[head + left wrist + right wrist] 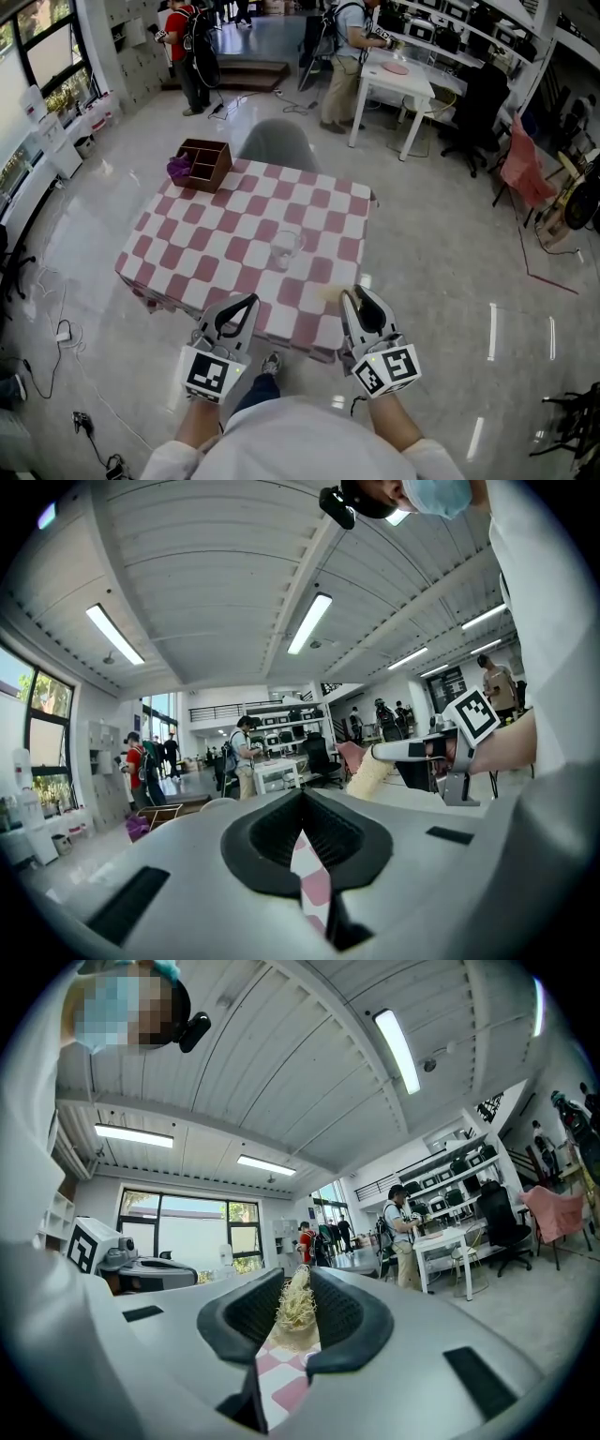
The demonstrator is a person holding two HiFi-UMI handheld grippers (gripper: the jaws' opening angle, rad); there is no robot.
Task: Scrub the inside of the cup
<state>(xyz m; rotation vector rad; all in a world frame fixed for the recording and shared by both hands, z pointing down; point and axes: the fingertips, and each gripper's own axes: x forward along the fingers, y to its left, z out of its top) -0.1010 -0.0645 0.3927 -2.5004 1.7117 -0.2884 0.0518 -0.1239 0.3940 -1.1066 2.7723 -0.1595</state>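
Stance at near edge of checkered table point(208, 246), both grippers held about level just short of it. Clear cup point(285, 247) upright near middle of cloth, mouth up, well apart from both grippers and gripped by neither. Right gripper point(352, 296) clamped on pale fibrous scrubber point(292, 1309), tuft projecting forward past the jaw tips, presumably held so for reaching down into the cup. Left gripper point(246, 302) closed tight on nothing, jaws meeting, only checkered cloth visible beyond them; judged free for steadying the cup, light and likely to slide or tip under one-handed scrubbing. Wooden box point(206, 161) with purple cloth point(179, 170) at far left corner, away from the cup. Equally fitting a pause ahead of scrubbing or one after it; state of cup interior not discernible.
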